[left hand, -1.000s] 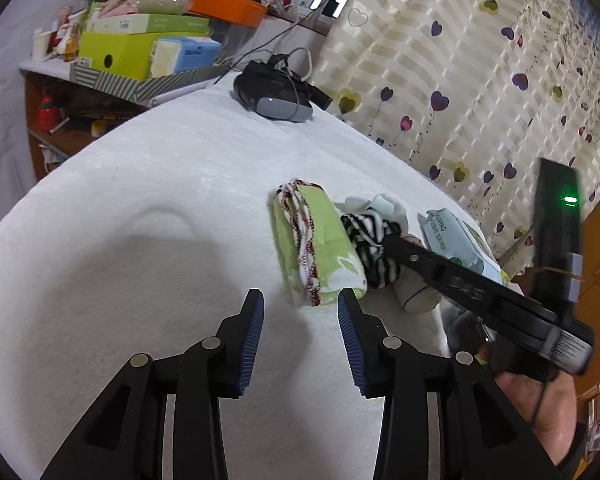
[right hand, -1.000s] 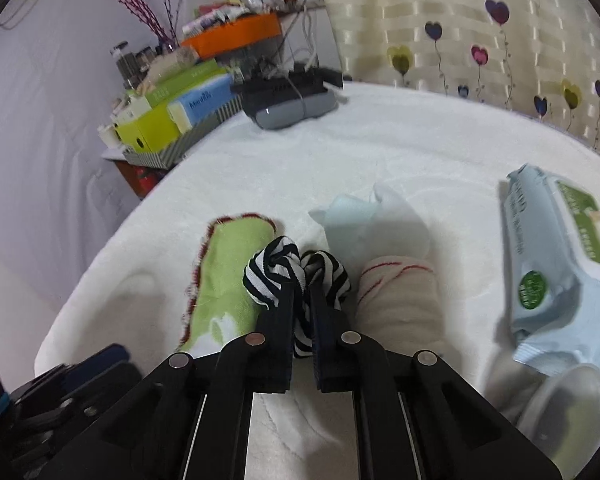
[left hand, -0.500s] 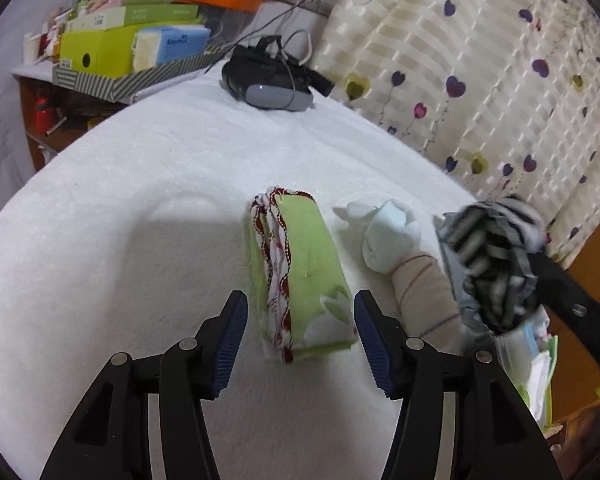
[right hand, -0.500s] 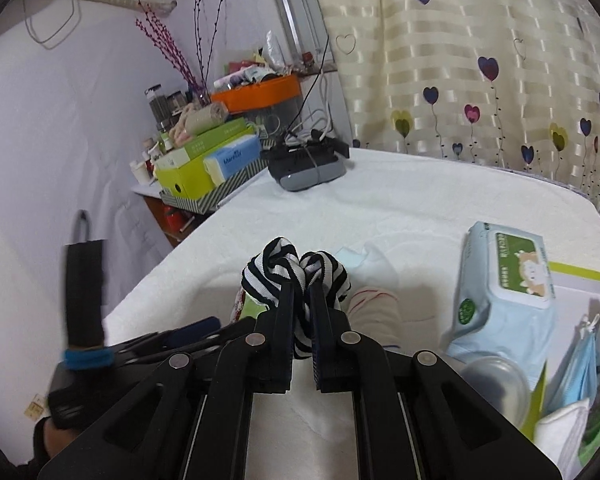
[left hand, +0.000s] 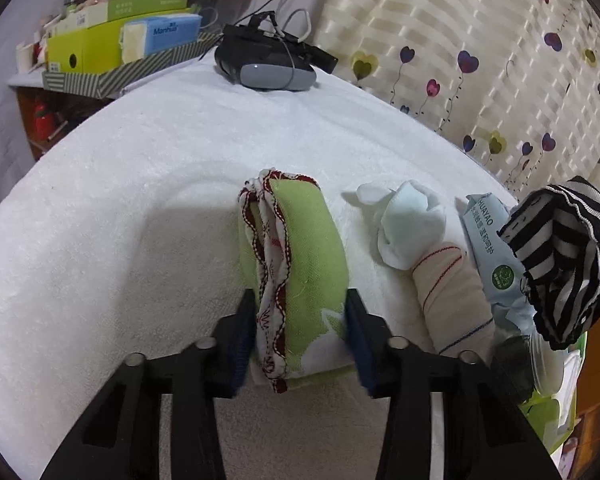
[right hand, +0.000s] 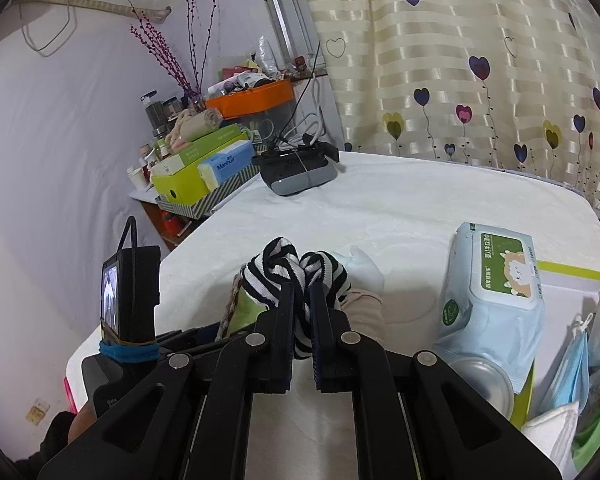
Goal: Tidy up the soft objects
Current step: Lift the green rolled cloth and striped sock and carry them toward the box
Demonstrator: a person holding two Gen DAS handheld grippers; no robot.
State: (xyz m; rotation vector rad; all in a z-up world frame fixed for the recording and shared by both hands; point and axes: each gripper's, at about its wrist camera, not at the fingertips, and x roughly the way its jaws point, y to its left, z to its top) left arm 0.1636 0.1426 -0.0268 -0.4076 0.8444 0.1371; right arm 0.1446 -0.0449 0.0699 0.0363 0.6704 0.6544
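Note:
A folded green cloth (left hand: 304, 256) with red-stitched white edging lies on the white towel-covered table (left hand: 140, 200). My left gripper (left hand: 300, 308) straddles its near end, jaws closing, and both blue pads press its sides. My right gripper (right hand: 302, 300) is shut on a black-and-white striped sock bundle (right hand: 296, 276) held up off the table, seen at the right edge of the left wrist view as the striped bundle (left hand: 560, 264). A rolled beige sock (left hand: 448, 280) and a pale blue-white sock (left hand: 404, 224) lie just right of the green cloth.
A pack of wet wipes (right hand: 492, 284) lies right of the socks, beside a green-rimmed white box (right hand: 572, 272) with face masks. A grey headset (left hand: 268, 68) sits at the table's far edge. Stacked boxes on a striped tray (left hand: 120, 48) stand at the back left.
My left gripper moved forward over the green cloth, opened wider, then closed onto its sides. My right gripper rose off the table with the striped bundle and now holds still.

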